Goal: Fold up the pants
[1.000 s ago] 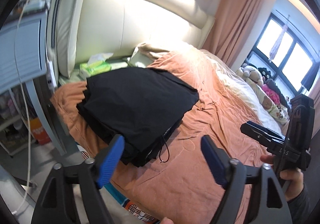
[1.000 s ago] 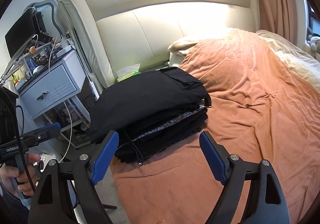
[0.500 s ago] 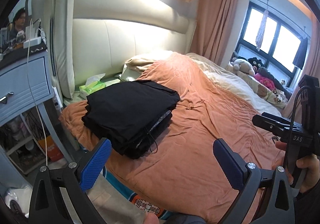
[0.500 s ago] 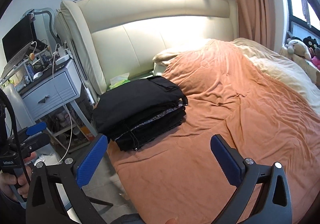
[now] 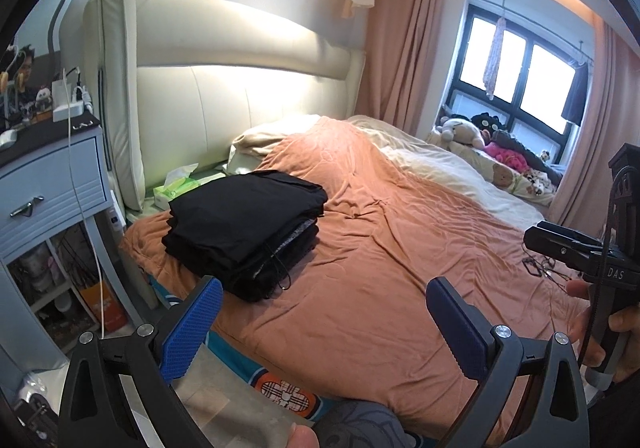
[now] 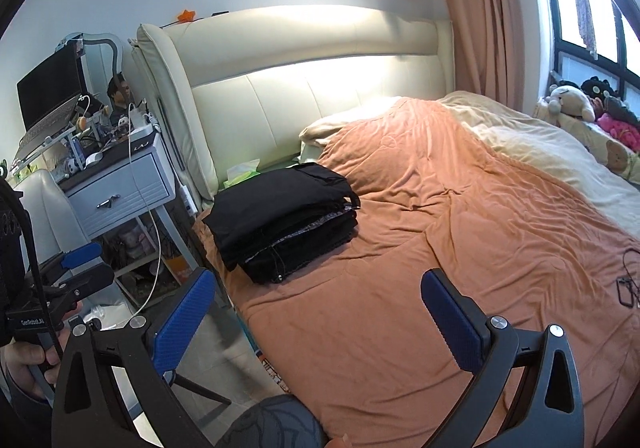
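In the left wrist view, the left gripper is hanging wide open and empty, with the folded black pants lying ahead and slightly left of it on the orange bed cover. In the right wrist view, the right gripper is likewise spread and empty, the stack ahead and apart; judging by this, the fold is looking finished, so both should be keeping clear.

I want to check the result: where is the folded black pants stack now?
In both views the black pants stack lies on the orange blanket at the bed's left corner, beside the green tissue pack.
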A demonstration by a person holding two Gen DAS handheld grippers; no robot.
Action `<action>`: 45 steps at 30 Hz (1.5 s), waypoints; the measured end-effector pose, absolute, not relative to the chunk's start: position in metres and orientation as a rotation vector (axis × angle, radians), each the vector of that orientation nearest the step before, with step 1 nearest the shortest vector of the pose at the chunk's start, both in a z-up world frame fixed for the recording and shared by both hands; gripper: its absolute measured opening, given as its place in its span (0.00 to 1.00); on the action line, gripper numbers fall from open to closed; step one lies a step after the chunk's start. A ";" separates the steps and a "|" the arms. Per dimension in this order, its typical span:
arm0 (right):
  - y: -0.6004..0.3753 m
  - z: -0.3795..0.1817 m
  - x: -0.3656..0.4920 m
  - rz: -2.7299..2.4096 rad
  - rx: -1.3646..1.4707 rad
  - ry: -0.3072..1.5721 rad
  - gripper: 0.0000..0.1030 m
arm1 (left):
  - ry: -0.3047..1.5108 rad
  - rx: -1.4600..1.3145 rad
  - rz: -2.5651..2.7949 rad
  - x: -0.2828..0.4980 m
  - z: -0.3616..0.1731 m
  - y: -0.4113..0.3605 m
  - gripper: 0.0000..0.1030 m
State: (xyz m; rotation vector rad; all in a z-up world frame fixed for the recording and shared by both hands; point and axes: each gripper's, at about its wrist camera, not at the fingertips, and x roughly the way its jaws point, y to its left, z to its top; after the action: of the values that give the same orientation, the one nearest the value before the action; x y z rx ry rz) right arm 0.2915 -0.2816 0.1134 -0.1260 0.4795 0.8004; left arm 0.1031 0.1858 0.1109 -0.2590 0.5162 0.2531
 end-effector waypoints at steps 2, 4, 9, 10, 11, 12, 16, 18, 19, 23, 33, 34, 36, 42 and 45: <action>-0.290 0.114 0.277 0.778 -0.145 0.476 1.00 | 0.511 -0.252 0.243 0.094 0.113 0.177 1.00; -0.299 0.115 0.262 0.753 -0.160 0.466 1.00 | 0.504 -0.247 0.236 0.086 0.115 0.171 1.00; -0.323 0.116 0.225 0.720 -0.159 0.425 1.00 | 0.490 -0.240 0.213 0.064 0.115 0.156 1.00; -0.329 0.115 0.217 0.713 -0.155 0.413 1.00 | 0.486 -0.236 0.211 0.059 0.115 0.153 1.00; -0.332 0.113 0.211 0.702 -0.155 0.404 1.00 | 0.481 -0.232 0.205 0.054 0.115 0.150 1.00; -0.336 0.110 0.203 0.690 -0.159 0.394 1.00 | 0.473 -0.229 0.195 0.049 0.114 0.147 1.00; -0.345 0.097 0.174 0.661 -0.177 0.366 1.00 | 0.446 -0.210 0.168 0.032 0.112 0.134 1.00; -0.351 0.092 0.159 0.665 -0.164 0.350 1.00 | 0.438 -0.187 0.162 0.025 0.111 0.127 1.00; -0.355 0.090 0.155 0.664 -0.152 0.343 1.00 | 0.434 -0.174 0.158 0.021 0.109 0.123 1.00; -0.373 0.079 0.134 0.663 -0.098 0.334 1.00 | 0.419 -0.147 0.161 0.003 0.104 0.113 1.00; -0.399 0.047 0.079 0.640 -0.055 0.308 1.00 | 0.398 -0.113 0.140 -0.031 0.085 0.092 1.00; -0.402 0.044 0.074 0.630 -0.052 0.301 1.00 | 0.394 -0.108 0.136 -0.035 0.083 0.090 1.00; -0.406 0.038 0.065 0.627 -0.033 0.300 1.00 | 0.390 -0.102 0.126 -0.043 0.081 0.088 1.00; -0.415 0.024 0.043 0.584 -0.016 0.280 1.00 | 0.378 -0.082 0.122 -0.061 0.073 0.084 1.00; -0.416 0.021 0.036 0.579 -0.006 0.276 1.00 | 0.375 -0.090 0.109 -0.067 0.070 0.083 1.00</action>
State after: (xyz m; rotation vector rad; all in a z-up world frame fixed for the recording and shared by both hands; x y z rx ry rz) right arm 0.0357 -0.4163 0.0211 -0.0060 0.2759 0.5794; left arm -0.0668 0.0831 0.0696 -0.0896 0.3754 0.1088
